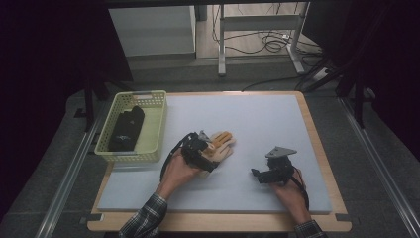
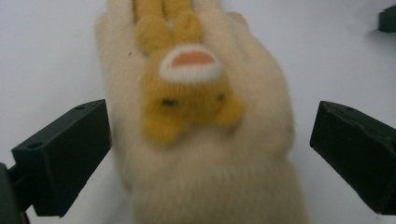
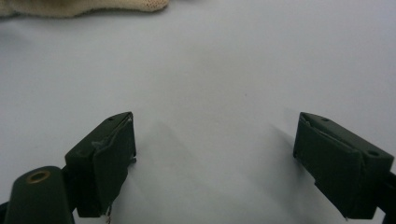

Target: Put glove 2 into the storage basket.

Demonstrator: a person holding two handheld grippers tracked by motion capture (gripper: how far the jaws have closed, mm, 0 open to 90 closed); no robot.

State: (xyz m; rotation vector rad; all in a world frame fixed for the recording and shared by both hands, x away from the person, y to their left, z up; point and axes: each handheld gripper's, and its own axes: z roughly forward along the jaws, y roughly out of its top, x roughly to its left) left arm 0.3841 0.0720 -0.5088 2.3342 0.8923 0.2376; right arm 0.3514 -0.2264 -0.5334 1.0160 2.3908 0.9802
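A cream knitted glove (image 1: 221, 145) with a yellow animal figure on its back lies flat near the middle of the white mat (image 1: 257, 124). My left gripper (image 1: 208, 154) hovers over its cuff end. In the left gripper view the glove (image 2: 201, 140) runs up between the two jaws, which stand wide apart, and my left gripper (image 2: 210, 154) is open around it. My right gripper (image 1: 256, 174) rests low on the mat to the right of the glove, pointing left. In the right gripper view my right gripper (image 3: 215, 154) is open over bare mat, with the glove's edge (image 3: 84, 7) at the top left.
A pale yellow plastic basket (image 1: 157, 130) stands at the mat's left edge with a dark folded item (image 1: 126, 128) inside. The wooden table edge (image 1: 324, 153) borders the mat. Beyond the table are metal frame legs and cables (image 1: 267, 42) on the floor.
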